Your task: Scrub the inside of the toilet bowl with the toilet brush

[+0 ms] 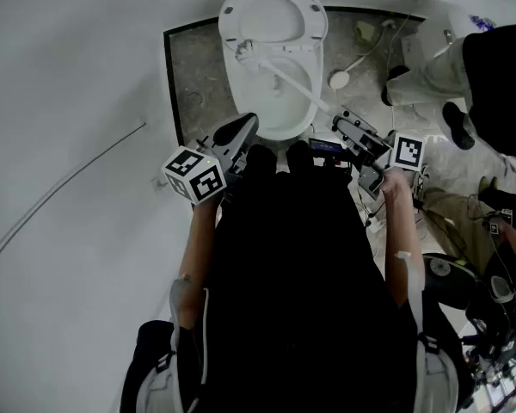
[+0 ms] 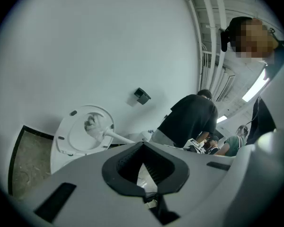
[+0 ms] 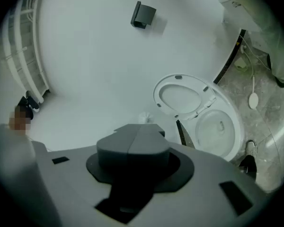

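Right claw [image 1: 348, 130] clamped on toilet brush [image 1: 292, 86] | bristles [image 1: 245, 50] ahead, at raised seat [image 1: 273, 7]

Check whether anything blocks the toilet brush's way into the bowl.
Nothing visible does. The white toilet bowl lies open, with its white lid raised. The white long-handled toilet brush, held in the right tongs, has its head by the raised lid, above the back of the bowl.

The toilet [image 1: 275, 120] and the toilet brush [image 1: 288, 83] lying across it are white. Around the toilet the floor patch [image 1: 193, 84] is mottled grey-brown with a black edge. On the person's side of the toilet, the left cube [image 1: 195, 175] and right cube [image 1: 408, 151] carry black-and-white square markers.
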